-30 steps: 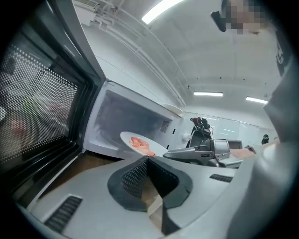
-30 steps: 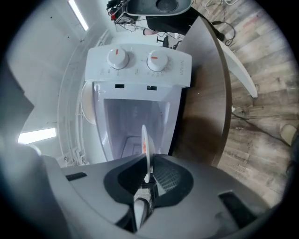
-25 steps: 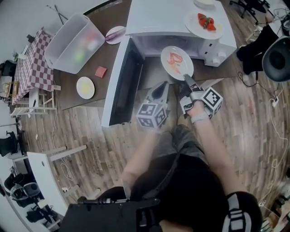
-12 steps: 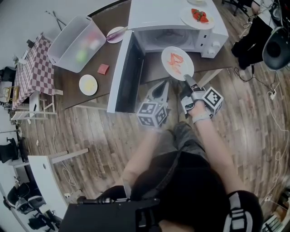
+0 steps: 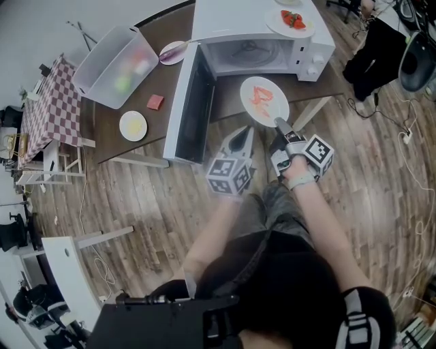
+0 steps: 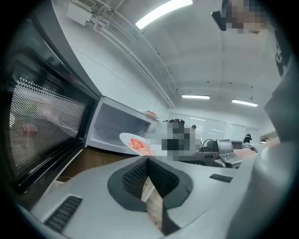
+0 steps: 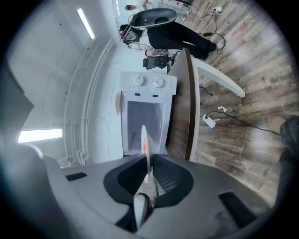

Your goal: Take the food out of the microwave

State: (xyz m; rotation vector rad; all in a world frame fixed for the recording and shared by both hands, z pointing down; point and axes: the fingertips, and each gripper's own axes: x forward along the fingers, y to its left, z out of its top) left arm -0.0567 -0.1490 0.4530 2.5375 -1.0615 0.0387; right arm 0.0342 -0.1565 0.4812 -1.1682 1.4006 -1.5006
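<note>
My right gripper (image 5: 278,125) is shut on the near rim of a white plate (image 5: 264,100) (image 7: 145,145) (image 6: 127,138) that carries red-orange food (image 5: 260,96). The plate hangs over the table's front edge, outside the white microwave (image 5: 255,31) (image 7: 145,112). The microwave door (image 5: 184,102) (image 6: 42,116) stands swung open to the left, and the cavity (image 5: 249,52) holds nothing. My left gripper (image 5: 243,138) (image 6: 148,161) is shut on nothing, just left of the plate and pointing toward the microwave.
On top of the microwave sits another white plate with red food (image 5: 291,21). The brown table (image 5: 136,85) carries a clear plastic bin (image 5: 114,66), a small plate with yellow food (image 5: 133,126), a red block (image 5: 155,102) and a purple-edged plate (image 5: 174,52). A checkered stool (image 5: 46,102) stands left.
Both grippers have drawn back from the microwave, and the plate has come out with the right one, from just in front of the cavity to over the table's edge.
</note>
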